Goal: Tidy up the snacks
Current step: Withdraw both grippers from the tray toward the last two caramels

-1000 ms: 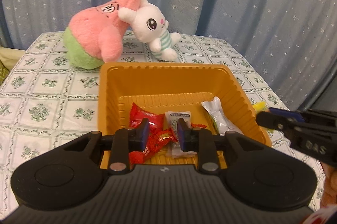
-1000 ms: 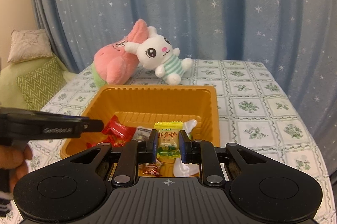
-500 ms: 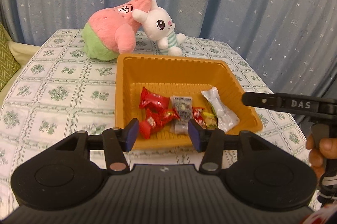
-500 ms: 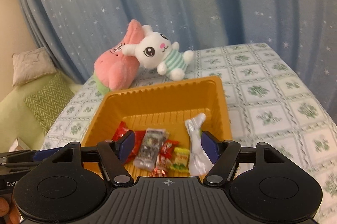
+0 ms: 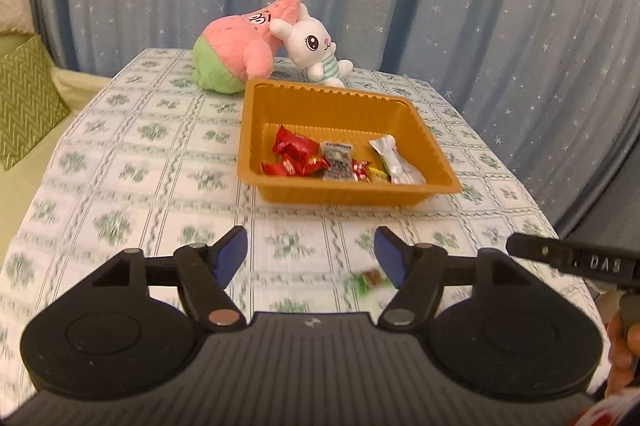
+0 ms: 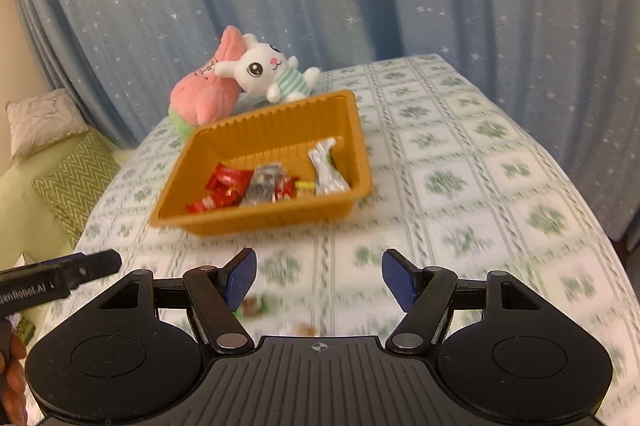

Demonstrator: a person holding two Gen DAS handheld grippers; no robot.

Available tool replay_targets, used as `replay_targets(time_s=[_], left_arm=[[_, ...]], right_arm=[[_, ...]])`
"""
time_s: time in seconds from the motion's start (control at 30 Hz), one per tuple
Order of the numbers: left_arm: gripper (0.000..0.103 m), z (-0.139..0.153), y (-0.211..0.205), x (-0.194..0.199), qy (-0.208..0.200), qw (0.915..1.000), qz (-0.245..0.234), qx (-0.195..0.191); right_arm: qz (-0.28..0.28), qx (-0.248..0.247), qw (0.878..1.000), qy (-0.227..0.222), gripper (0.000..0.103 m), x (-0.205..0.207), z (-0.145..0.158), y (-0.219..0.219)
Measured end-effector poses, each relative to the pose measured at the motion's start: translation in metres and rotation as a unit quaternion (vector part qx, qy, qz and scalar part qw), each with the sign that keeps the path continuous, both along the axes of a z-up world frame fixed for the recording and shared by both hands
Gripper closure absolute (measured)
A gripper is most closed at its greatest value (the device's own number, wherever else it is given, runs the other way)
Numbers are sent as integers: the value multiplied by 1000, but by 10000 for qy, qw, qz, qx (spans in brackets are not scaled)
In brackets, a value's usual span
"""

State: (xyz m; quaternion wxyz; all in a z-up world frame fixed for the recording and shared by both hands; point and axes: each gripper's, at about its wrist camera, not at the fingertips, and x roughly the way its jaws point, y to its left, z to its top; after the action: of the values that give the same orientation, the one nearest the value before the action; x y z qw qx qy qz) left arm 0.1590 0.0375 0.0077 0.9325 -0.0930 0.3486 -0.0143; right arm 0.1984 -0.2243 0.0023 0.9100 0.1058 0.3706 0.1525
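snacks lie in the near half of an orange tray (image 5: 412, 114) on the floral tablecloth (image 5: 132, 162). a silver packet (image 5: 394, 162) at the right end has its long axis running from the near rim toward the far wall, slightly slanted. a grey-printed sachet (image 5: 338, 159) lies about the same way in the middle. red wrappers (image 5: 294, 154), three or so, cluster at the left, and a small yellow packet (image 5: 378, 175) and a small red-and-white one sit between sachet and silver packet. the tray's far half is bare. outside it, a blurred green-wrapped candy (image 5: 367, 280) lies on the cloth near the front edge; the right wrist view shows another pale one (image 6: 300, 329) beside it. behind the tray, one pink star plush (image 5: 244, 46) and one white rabbit plush (image 5: 316, 46) lean together.

left gripper (image 5: 311, 258) jaws have just been opening, wide apart, with nothing between them. right gripper (image 6: 318, 276) jaws have just been opening too, gaping and empty above the cloth.
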Motion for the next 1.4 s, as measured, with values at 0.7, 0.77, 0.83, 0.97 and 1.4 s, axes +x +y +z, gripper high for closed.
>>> replay_targets(time_s=[0.7, 0.77, 0.83, 0.97, 1.4], left_arm=[[19, 0, -18, -97, 230, 9996, -15, 132], [18, -1, -19, -99, 261, 9996, -30, 144], [18, -2, -20, -99, 287, 9994, -46, 160], [18, -2, -21, -99, 283, 9994, -63, 163], [18, -7, -21, -95, 328, 9991, -136, 212]], right_arm=[[-24, -261, 9996, 87, 34, -106, 4, -14], [-9, -274, 9996, 94, 34, -108, 3, -14], [-4, -290, 9995, 93, 34, -110, 3, -14], [4, -291, 9995, 96, 34, -110, 3, -14], [65, -323, 9993, 177, 34, -106, -3, -12]])
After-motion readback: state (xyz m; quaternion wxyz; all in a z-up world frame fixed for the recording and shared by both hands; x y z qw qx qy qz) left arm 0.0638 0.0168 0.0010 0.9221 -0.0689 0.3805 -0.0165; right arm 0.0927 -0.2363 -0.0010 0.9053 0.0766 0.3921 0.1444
